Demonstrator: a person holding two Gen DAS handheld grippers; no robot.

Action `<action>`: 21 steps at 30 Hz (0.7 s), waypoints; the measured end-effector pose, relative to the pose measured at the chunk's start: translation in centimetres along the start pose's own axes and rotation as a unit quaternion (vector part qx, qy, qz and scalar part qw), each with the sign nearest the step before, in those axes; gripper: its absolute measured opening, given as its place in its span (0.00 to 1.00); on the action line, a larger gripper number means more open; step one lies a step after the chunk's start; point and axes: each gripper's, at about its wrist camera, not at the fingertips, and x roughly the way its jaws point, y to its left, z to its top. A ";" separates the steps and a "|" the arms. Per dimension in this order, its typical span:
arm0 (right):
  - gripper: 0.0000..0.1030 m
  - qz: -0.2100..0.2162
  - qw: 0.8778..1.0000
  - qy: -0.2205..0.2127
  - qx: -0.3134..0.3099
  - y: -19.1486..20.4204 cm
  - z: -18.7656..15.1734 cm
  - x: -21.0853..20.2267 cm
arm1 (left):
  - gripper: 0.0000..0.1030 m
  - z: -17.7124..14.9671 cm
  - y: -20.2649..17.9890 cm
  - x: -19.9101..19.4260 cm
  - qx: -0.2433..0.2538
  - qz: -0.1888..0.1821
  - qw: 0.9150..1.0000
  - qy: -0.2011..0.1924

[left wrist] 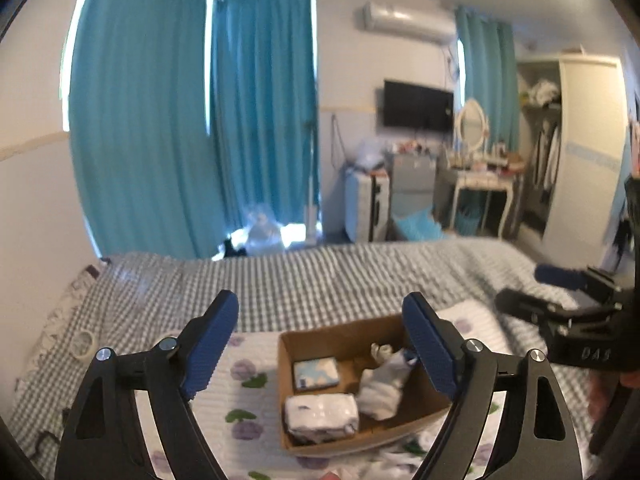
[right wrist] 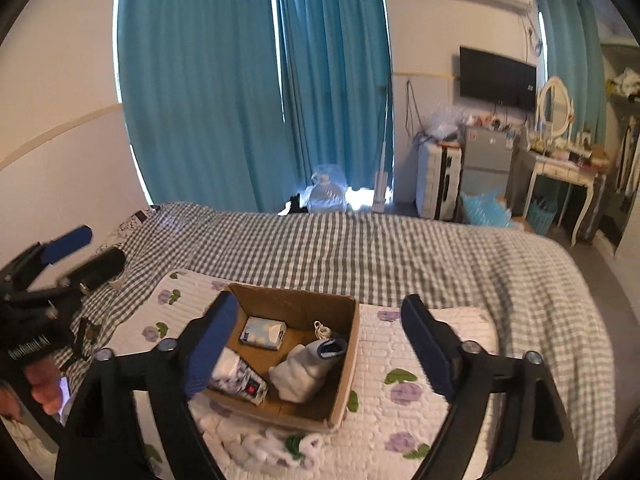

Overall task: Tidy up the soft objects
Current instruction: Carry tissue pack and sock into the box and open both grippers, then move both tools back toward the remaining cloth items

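A brown cardboard box (left wrist: 344, 336) (right wrist: 340, 364) sits on a white floral quilt (left wrist: 248, 392) (right wrist: 404, 364) on the bed. Inside lie a rolled white cloth with a blue edge (left wrist: 384, 384) (right wrist: 304, 368), a wrapped white pack (left wrist: 322, 414) (right wrist: 240, 380) and a small blue-and-white tissue pack (left wrist: 316, 372) (right wrist: 264, 332). My left gripper (left wrist: 320, 348) hangs above the box, open, with nothing between its blue pads. My right gripper (right wrist: 316, 352) also hovers over the box, open and holding nothing. Each gripper appears at the edge of the other's view: the right one (left wrist: 532, 290), the left one (right wrist: 86, 250).
A grey checked bedspread (left wrist: 320, 276) (right wrist: 400, 248) covers the bed. A tape roll (left wrist: 84, 344) lies on it at the left. More white cloth (right wrist: 272, 448) is bunched in front of the box. Teal curtains (right wrist: 208, 80), a dressing table (right wrist: 560, 168) and a wardrobe (left wrist: 576, 148) stand beyond.
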 end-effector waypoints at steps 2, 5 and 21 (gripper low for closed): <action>0.89 -0.005 1.000 -0.009 -0.007 0.4 -0.3 -2.3 | 0.83 0.2 0.3 -2.1 -0.006 0.012 1.000 -0.014; 0.93 -0.011 1.000 -0.018 -0.018 1.0 -1.2 -5.3 | 0.83 -0.2 0.5 -4.8 -0.003 0.019 0.999 -0.027; 0.94 -0.020 0.998 0.063 -0.008 3.4 -12.2 -4.4 | 0.83 -9.7 0.8 -4.3 0.017 0.003 0.997 0.070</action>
